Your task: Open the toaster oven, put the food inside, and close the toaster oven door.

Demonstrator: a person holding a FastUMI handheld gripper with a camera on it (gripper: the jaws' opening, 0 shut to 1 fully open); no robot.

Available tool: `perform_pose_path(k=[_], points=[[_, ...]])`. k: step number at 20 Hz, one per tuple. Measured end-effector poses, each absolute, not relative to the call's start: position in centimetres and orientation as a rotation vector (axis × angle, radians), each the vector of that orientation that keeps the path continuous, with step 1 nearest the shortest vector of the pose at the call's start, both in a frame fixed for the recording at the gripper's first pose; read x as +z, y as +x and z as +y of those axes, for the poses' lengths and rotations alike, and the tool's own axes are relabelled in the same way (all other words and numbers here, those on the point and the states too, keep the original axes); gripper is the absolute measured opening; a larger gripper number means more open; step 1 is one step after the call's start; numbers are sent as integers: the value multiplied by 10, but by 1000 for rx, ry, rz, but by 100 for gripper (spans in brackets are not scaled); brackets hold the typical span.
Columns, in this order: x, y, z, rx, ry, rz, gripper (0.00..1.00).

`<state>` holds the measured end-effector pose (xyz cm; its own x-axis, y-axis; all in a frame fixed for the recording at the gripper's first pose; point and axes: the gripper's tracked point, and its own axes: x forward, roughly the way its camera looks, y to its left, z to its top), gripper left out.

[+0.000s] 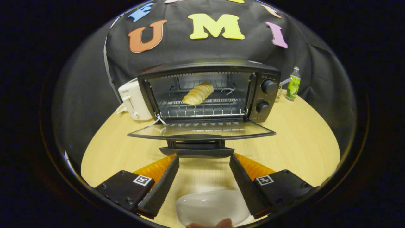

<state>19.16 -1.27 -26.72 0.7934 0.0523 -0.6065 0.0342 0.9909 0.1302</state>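
Observation:
The black toaster oven (208,91) stands at the back of the round wooden table. Its glass door (202,130) lies folded down flat towards me. A pale bread roll (198,93) rests on the wire rack (202,109) inside. The door's black handle (197,151) sits just ahead of my fingertips, touching neither. My gripper (204,160) is open, its black ribbed fingers (163,182) spread wide with nothing held. Between the fingers, close to me, lies an empty white plate (212,207).
A white toaster (134,99) stands left of the oven. A green bottle (293,85) is at the oven's right, near the table's (300,139) far edge. A bit of a hand (210,224) shows by the plate.

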Motion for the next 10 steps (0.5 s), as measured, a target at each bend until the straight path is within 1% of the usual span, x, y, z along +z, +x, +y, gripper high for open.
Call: perform_pose_path(k=[6, 10], points=[[-221, 235, -17, -2, 136, 525, 100], [-189, 239, -18, -13, 133, 450, 100]])
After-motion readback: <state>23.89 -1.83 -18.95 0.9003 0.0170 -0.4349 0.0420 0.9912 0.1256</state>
